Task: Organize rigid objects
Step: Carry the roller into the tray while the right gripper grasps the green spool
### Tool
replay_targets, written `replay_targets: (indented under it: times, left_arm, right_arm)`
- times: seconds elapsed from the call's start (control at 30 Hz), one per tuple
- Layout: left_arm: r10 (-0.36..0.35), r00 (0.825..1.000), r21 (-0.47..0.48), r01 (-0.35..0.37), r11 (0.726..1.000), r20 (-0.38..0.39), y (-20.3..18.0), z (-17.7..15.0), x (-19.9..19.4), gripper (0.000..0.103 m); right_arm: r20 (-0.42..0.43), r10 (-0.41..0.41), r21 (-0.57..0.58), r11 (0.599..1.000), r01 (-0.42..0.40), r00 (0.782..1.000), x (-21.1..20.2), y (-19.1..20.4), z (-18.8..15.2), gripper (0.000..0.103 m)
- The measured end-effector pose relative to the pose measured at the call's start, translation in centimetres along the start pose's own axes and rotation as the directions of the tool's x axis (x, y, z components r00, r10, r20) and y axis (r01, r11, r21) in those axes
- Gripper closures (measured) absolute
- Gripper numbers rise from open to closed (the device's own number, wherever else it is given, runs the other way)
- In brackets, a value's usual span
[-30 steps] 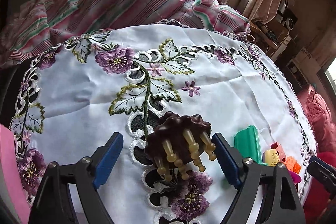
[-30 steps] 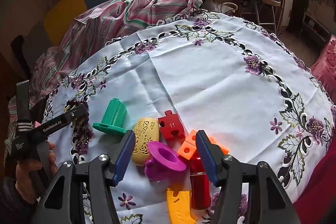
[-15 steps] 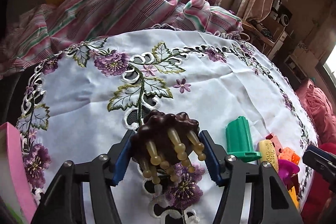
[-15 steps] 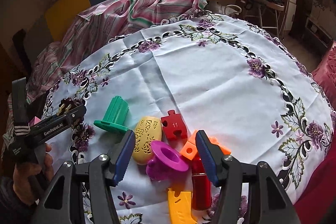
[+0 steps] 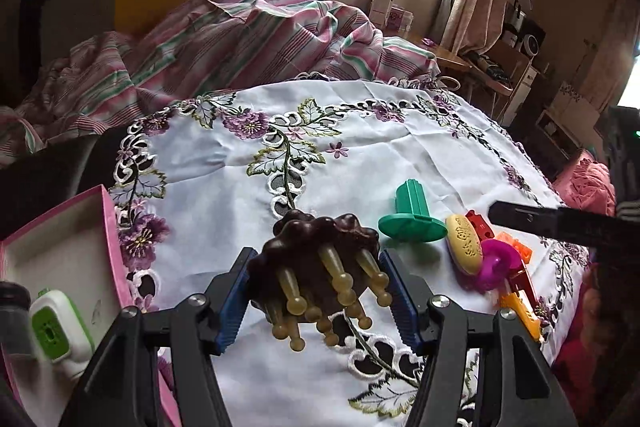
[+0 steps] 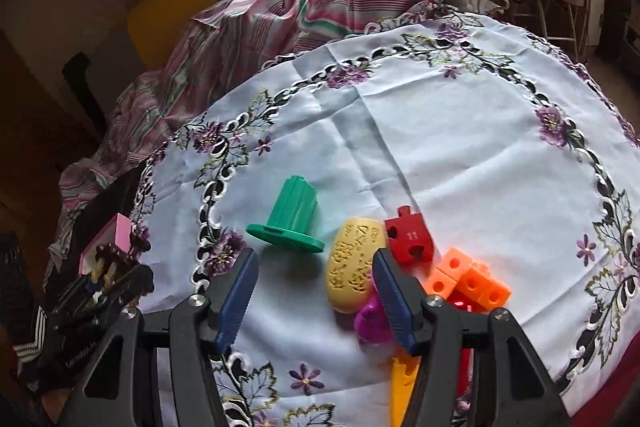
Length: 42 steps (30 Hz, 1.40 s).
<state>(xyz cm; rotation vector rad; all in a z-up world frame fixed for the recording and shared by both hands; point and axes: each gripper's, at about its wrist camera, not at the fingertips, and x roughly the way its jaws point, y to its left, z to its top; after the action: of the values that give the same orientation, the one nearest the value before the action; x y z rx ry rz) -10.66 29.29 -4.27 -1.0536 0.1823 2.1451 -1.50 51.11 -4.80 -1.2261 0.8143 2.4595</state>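
Embroidered white cloth (image 5: 400,155) with purple flowers and cut-out borders covers the round surface, and a striped pink and green fabric (image 5: 248,39) lies heaped beyond its far edge.

The left tool (image 5: 316,287) pinches a dark brown massager (image 5: 316,247) between its two blue pads, which press on the sides of the knobbly body; the tan ball-tipped prongs point down and toward the camera. The massager is held above the cloth, clear of it. To the lower left of that view sits an open pink box (image 5: 104,227) at the edge of the surface, with a white and green device (image 5: 52,327) inside it.

The right tool (image 6: 314,299) has its jaws spread with nothing pinched between them; bare cloth shows in the gap. It hovers over the cluster of small toys on the cloth. A green flanged piece (image 6: 290,219) stands on its wide base just beyond the left pad. A yellow oval piece (image 6: 354,263) lies next to it, partly behind the right pad. A red puzzle piece (image 6: 410,241) marked 11 touches the yellow oval on its far side. Orange cubes (image 6: 468,281) lie joined together to the right. A magenta piece (image 6: 370,319) sits below the yellow oval, and a yellow flat piece (image 6: 402,387) shows under the right jaw.

In the right wrist view the left tool appears at the far left, near the pink box.
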Motion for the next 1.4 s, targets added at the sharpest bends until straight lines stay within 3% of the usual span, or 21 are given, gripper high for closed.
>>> replay_targets:
  times: [0.23, 0.33, 0.4, 0.47, 0.5, 0.53, 0.6, 0.67, 0.87, 1.0, 1.2, 1.3, 1.4]
  left_arm:
    - [0.009, 1.000, -0.042, -0.008, 0.999, 0.017, 1.4, -1.5, -3.3, 0.040]
    - [0.026, 0.999, -0.046, -0.025, 0.999, 0.035, 2.0, -1.9, -4.8, 0.040]
    - [0.023, 0.999, -0.061, -0.021, 0.998, 0.042, 2.5, -2.1, -5.7, 0.040]
    - [0.034, 0.998, -0.071, -0.030, 0.997, 0.054, 3.1, -2.3, -6.5, 0.040]
    - [0.031, 0.998, -0.080, -0.027, 0.996, 0.056, 3.4, -2.4, -6.8, 0.040]
    - [0.029, 0.998, -0.089, -0.024, 0.996, 0.059, 3.6, -2.5, -7.1, 0.040]
    - [0.037, 0.997, -0.098, -0.030, 0.995, 0.063, 4.1, -3.0, -7.8, 0.040]
    - [0.041, 0.997, -0.108, -0.034, 0.994, 0.068, 4.6, -3.4, -8.6, 0.040]
    - [0.094, 0.991, -0.163, -0.079, 0.984, 0.092, 7.6, -5.6, -11.9, 0.040]
    - [0.166, 0.982, -0.225, -0.143, 0.964, 0.087, 11.0, -7.7, -14.3, 0.040]
    - [0.307, 0.950, -0.328, -0.272, 0.905, 0.058, 16.2, -11.3, -17.6, 0.040]
    - [0.343, 0.938, -0.386, -0.302, 0.871, 0.040, 17.9, -12.8, -18.5, 0.040]
    - [0.348, 0.938, -0.415, -0.313, 0.854, 0.008, 18.4, -13.8, -18.2, 0.040]
  right_arm:
    - [-0.096, -0.020, -0.022, 1.000, 0.018, 0.995, 4.9, 2.2, 3.8, 0.043]
    - [-0.158, -0.080, -0.015, 0.997, 0.079, 0.984, 7.7, 2.4, 4.6, 0.043]
    - [-0.204, -0.093, -0.039, 0.995, 0.087, 0.975, 9.5, 2.8, 4.6, 0.049]
    - [-0.264, -0.154, -0.048, 0.988, 0.146, 0.952, 11.3, 2.7, 4.0, 0.057]
    - [-0.278, -0.150, -0.048, 0.989, 0.142, 0.949, 11.8, 2.7, 3.5, 0.068]
    - [-0.271, -0.145, -0.056, 0.989, 0.135, 0.952, 12.0, 2.8, 3.1, 0.072]
    - [-0.249, -0.153, -0.085, 0.987, 0.135, 0.956, 11.4, 3.3, 2.3, 0.073]
    - [-0.241, -0.105, -0.088, 0.992, 0.086, 0.965, 10.6, 3.9, 1.4, 0.073]
    - [-0.215, -0.035, -0.266, 0.964, -0.024, 0.976, 7.6, 7.5, -4.0, 0.073]
    - [-0.221, -0.086, -0.346, 0.938, 0.004, 0.971, 8.5, 8.4, -6.3, 0.073]
    - [-0.213, -0.075, -0.378, 0.926, -0.011, 0.974, 8.4, 8.3, -6.7, 0.072]
    - [-0.205, -0.084, -0.401, 0.916, -0.005, 0.975, 8.5, 8.5, -6.9, 0.072]
    - [-0.215, -0.074, -0.394, 0.919, -0.017, 0.974, 8.5, 8.3, -6.7, 0.072]
